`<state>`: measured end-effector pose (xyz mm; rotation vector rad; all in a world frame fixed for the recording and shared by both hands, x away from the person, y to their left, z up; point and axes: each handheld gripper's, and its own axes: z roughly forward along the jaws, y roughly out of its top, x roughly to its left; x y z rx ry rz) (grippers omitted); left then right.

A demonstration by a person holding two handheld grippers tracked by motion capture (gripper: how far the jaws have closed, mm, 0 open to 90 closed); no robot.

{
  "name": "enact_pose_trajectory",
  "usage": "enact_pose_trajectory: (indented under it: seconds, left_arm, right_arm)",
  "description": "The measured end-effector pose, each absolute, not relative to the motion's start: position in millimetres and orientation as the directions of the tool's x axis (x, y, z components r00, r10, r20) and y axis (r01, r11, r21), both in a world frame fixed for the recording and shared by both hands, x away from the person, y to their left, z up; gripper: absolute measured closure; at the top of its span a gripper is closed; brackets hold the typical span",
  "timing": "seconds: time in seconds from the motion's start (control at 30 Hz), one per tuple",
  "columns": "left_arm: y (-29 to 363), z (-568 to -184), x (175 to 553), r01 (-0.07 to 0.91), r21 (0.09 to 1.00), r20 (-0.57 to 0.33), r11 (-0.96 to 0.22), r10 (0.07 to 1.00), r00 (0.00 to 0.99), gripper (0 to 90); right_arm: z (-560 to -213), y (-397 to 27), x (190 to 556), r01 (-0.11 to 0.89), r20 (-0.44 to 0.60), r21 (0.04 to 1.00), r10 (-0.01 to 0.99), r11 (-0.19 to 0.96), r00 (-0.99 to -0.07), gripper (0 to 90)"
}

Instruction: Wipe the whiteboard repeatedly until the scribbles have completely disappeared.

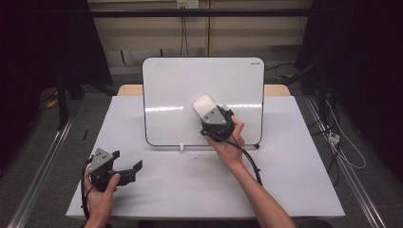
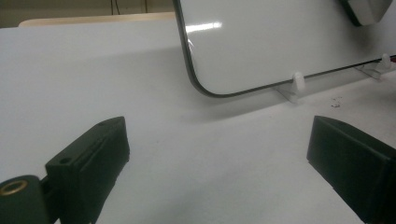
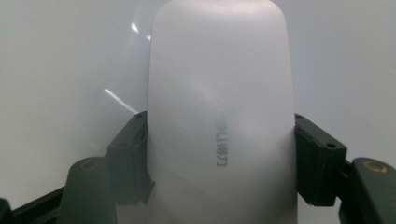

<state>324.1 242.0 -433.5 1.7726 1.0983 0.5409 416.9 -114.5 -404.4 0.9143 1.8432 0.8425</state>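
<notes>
Currently: Eraser Clamped in Right Gripper at the Whiteboard

Closest to the camera in the right gripper view, the two black jaws press on both long sides of a white eraser (image 3: 222, 116), which stands lengthwise between them; grey lettering runs along its face, and the glossy board surface lies directly behind it. The high view adds what that close view lacks: the right gripper (image 1: 209, 111) is held up against the lower middle of the whiteboard (image 1: 176, 85), with the eraser (image 1: 204, 104) projecting up and to the left from it. The left gripper view shows its own jaws spread wide with nothing between them, resting low over the bare table (image 2: 93, 70), and beyond them the rounded lower corner of the board and a small white support clip (image 2: 297, 81) under its edge.

Hand pose: the right hand (image 1: 231, 142) grips the tool from below, forearm extended diagonally from the bottom edge, cable trailing along the arm. The left hand (image 1: 102, 190) holds the left gripper (image 1: 135, 170) near the front left corner of the table, well apart from the board, jaws pointing right.

Surface and room: the table is white and matte; the whiteboard stands propped near its far middle. Beyond it lie a pale wall with hanging cables, dark curtains on both sides, and floor rails flanking the table
</notes>
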Motion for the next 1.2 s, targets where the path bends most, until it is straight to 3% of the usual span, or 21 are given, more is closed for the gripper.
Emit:
enact_pose_trajectory:
  seconds: [0.37,0.53,0.83,1.2]
  left_arm:
    - [240.4,-435.4,325.1,0.449,0.882,-0.113,-0.144,0.859,0.499,5.6]
    - [243.1,-435.6,325.2,0.453,0.881,-0.120,-0.136,0.862,0.492,5.6]
    - [244.9,-434.8,324.6,0.451,0.881,-0.110,-0.143,0.865,0.490,5.6]
    - [241.8,-433.5,323.7,0.445,0.884,-0.105,-0.146,0.864,0.493,5.6]
  right_arm:
    - [-398.8,-187.2,414.6,0.319,-0.318,0.867,0.918,0.383,-0.237,31.6]
    - [-397.2,-191.6,414.3,0.331,-0.294,0.870,0.923,0.366,-0.249,31.6]
    - [-392.1,-203.6,412.7,0.357,-0.148,0.899,0.942,0.256,-0.301,31.7]
    - [-380.9,-213.8,392.4,0.305,-0.192,0.909,0.934,0.285,-0.302,31.7]
